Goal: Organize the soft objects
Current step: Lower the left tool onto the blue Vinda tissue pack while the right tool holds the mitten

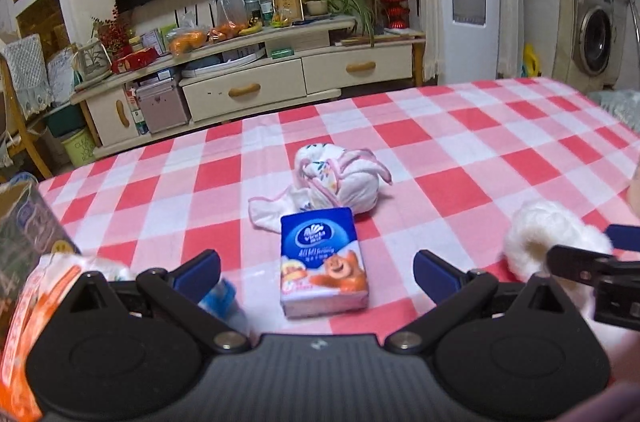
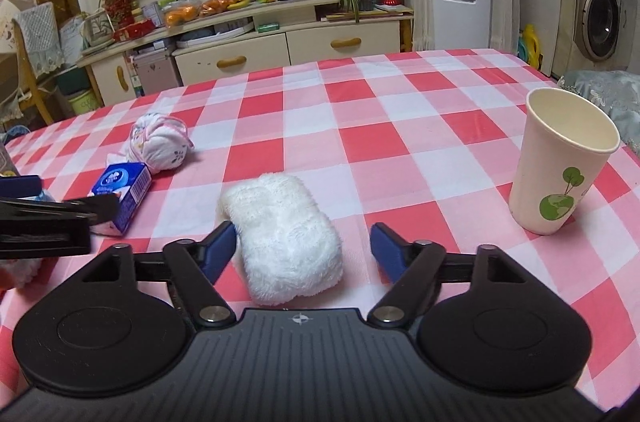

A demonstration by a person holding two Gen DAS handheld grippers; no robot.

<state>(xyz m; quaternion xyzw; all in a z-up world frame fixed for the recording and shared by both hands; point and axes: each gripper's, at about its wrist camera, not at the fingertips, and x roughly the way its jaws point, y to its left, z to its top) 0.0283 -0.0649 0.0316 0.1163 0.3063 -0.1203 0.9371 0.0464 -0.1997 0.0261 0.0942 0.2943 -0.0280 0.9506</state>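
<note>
Spreading wide above the red, pink and white checked tablecloth (image 2: 400, 126), the right gripper (image 2: 304, 246) is released: its left blue pad sits right against the fluffy white folded cloth (image 2: 284, 238), while the right pad stands clear of it. That cloth lies flat on the table between the pads, free of any grasp. Off to the right stands an upright cream paper cup with a green globe-and-tree print (image 2: 560, 166), well apart from the cloth.

The left gripper (image 1: 316, 270) is likewise released, its blue pads held wide with the small blue tissue packet printed with a cartoon bear (image 1: 322, 262) lying on the table between them, apart from both pads. Just beyond the packet rests a white knotted garment with pink trim and small flower prints (image 1: 340, 182), its loose end reaching close to the packet's far edge. At the left edge of the left wrist view an orange-and-white soft plastic pack (image 1: 24, 322) shows, partly hidden behind the gripper body.
</note>
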